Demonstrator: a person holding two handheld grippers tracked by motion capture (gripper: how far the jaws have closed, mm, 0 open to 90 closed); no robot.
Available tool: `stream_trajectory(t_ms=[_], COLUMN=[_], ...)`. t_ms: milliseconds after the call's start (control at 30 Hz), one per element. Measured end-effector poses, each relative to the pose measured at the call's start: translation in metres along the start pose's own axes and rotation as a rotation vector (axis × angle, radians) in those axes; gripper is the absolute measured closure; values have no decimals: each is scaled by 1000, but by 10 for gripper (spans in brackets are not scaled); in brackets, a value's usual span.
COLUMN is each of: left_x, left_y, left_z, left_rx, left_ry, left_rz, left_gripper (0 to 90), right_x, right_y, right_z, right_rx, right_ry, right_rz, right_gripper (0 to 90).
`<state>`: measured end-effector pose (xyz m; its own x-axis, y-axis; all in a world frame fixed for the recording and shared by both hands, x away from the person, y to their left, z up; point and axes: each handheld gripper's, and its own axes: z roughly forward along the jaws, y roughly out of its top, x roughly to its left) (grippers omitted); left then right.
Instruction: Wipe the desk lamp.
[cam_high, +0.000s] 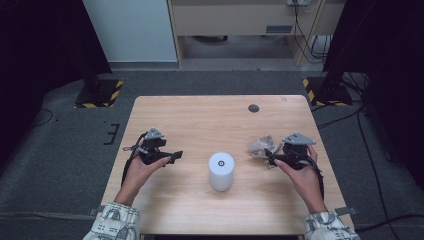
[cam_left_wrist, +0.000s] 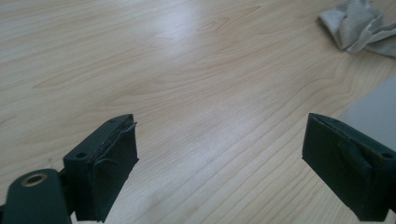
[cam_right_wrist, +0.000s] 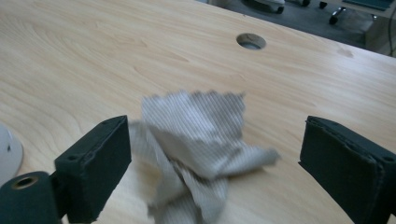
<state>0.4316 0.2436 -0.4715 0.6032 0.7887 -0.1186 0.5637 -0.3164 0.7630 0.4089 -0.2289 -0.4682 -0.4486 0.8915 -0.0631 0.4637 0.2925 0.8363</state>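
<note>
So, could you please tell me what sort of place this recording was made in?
Probably a lab or office set up for recording: a wooden table with a cable hole, black stands on hazard-striped bases on grey carpet, and cables trailing across the floor.

L gripper (cam_high: 172, 156) over bare table (cam_high: 200, 115); R gripper (cam_high: 271, 156) at crumpled cloth (cam_high: 261, 145); white cylinder (cam_high: 221, 171) between

One crumpled grey cloth (cam_high: 262, 146), one white cylinder (cam_high: 221, 171), one wooden table (cam_high: 200, 115), two grippers.
</note>
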Motion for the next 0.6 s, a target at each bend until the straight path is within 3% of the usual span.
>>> stream_trajectory(t_ms=[200, 300, 400, 500, 600], left_x=[12, 15, 18, 20, 24], left_y=[-12, -18, -23, -28, -32], left_z=[2, 10, 17, 24, 29], left_rx=[35, 79, 126, 148, 160], left_ry=[69, 112, 126, 123, 114], left_rz=[-13, 12, 27, 18, 5], left_gripper=[70, 56, 46, 39, 37], right_x=[-14, -25, -35, -41, -42], right_y=[-33, -43, -51, -56, -60], right_z=[-6, 0, 9, 15, 19], right_rx=[117, 158, 204, 238, 266], right_ry=[-12, -14, -14, -7, -26], right_rz=[6, 46, 68, 120, 123], right_gripper=[52, 61, 78, 79, 88])
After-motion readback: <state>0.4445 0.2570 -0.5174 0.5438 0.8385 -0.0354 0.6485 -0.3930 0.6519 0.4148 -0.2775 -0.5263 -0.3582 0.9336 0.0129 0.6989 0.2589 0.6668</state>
